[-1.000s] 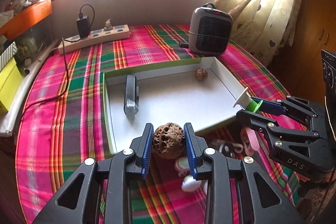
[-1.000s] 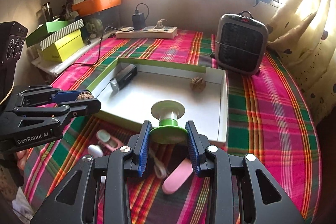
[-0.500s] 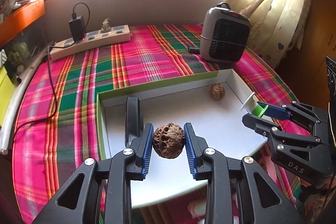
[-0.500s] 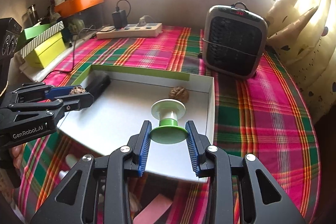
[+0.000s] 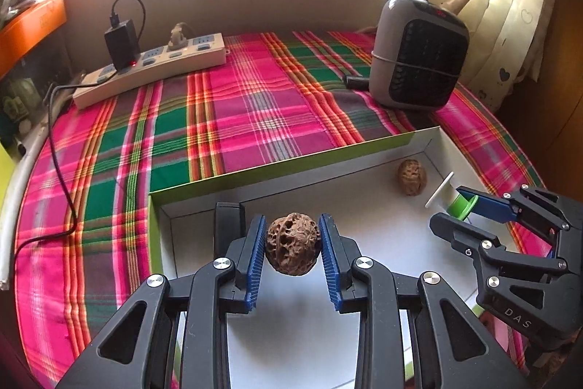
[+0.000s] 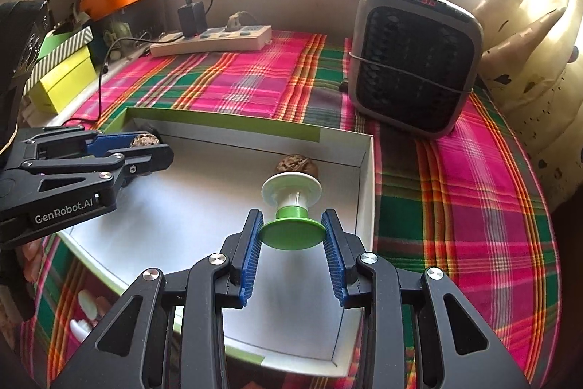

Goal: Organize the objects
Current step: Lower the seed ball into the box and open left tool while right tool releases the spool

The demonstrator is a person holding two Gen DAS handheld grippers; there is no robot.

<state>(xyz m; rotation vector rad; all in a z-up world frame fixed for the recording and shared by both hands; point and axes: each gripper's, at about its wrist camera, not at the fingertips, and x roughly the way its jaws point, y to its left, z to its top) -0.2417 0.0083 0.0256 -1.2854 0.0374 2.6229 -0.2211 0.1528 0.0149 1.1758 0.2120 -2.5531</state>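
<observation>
Left wrist view: left gripper (image 5: 292, 245) clenched on a walnut (image 5: 292, 244), blue pads pressing its two sides, nut carried clear above the white floor of the box (image 5: 255, 175). Grip sits across the nut's widest part, probably so the round shell cannot roll out. Second walnut (image 5: 411, 177) already lies in the box's far right corner, so the held one likely belongs beside it. A dark bar (image 5: 229, 225) lies in the box at its left wall, partly hidden behind the finger. Right gripper (image 5: 460, 211) enters from the right, also over the box. Right wrist view: right gripper (image 6: 293, 234) grasps a green spool (image 6: 292, 206) by its lower flange, axis pointing forward, white flange leading; held above the box floor, near the right wall (image 6: 367, 192). Judgement: both items are positioned for release into the box. Heater (image 6: 413, 61) and power strip (image 6: 211, 41) stand outside on the plaid cloth (image 6: 473, 199), well apart from the drop zone.
</observation>
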